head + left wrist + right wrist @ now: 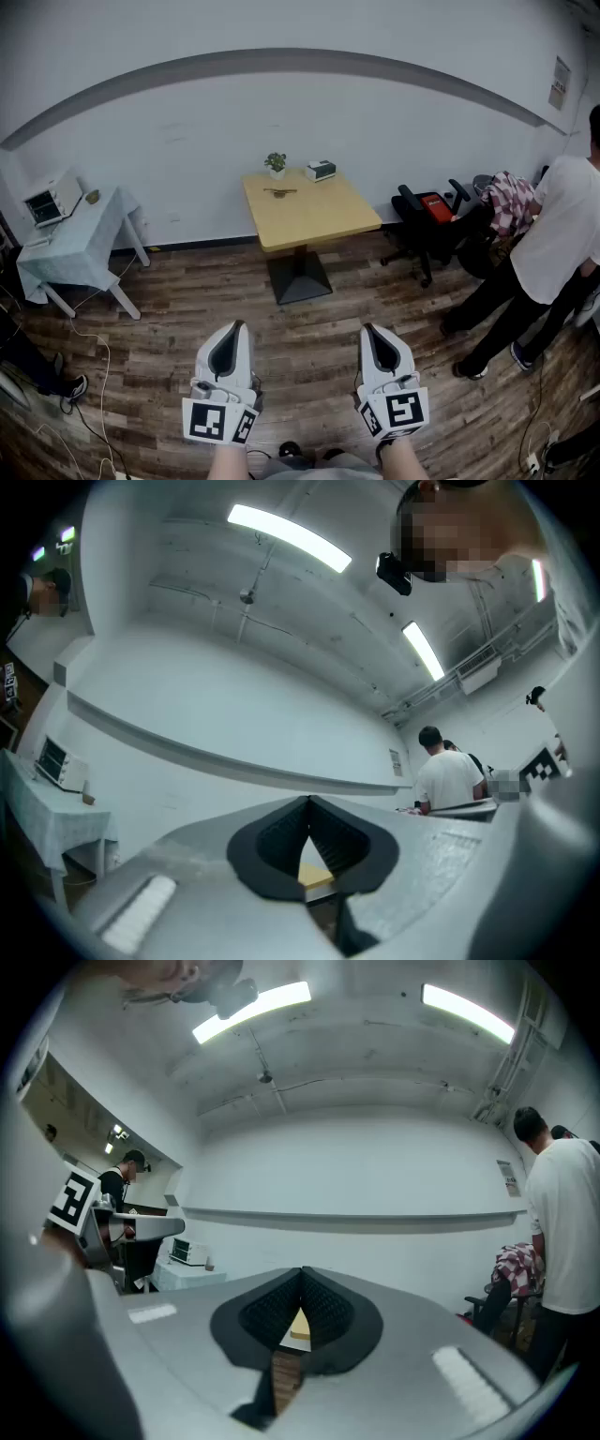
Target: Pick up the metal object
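A small thin metal object (pixel 279 191) lies on the far part of a square wooden table (pixel 319 220) standing against the wall, next to a potted plant (pixel 276 165) and a small box (pixel 321 170). Both grippers are held low over the wooden floor, well short of the table. My left gripper (pixel 237 325) is shut with nothing between its jaws, and its dark pads meet in the left gripper view (pixel 308 803). My right gripper (pixel 367 328) is shut and empty too (pixel 302 1274). A yellow slice of the table top (pixel 316 876) shows through the gap below the pads.
A side table with a pale cloth (pixel 70 246) carries a small oven (pixel 49 199) at the left. At the right are a black office chair (pixel 427 220) and a person in a white shirt (pixel 553 244). Cables (pixel 98 375) trail over the floor at the lower left.
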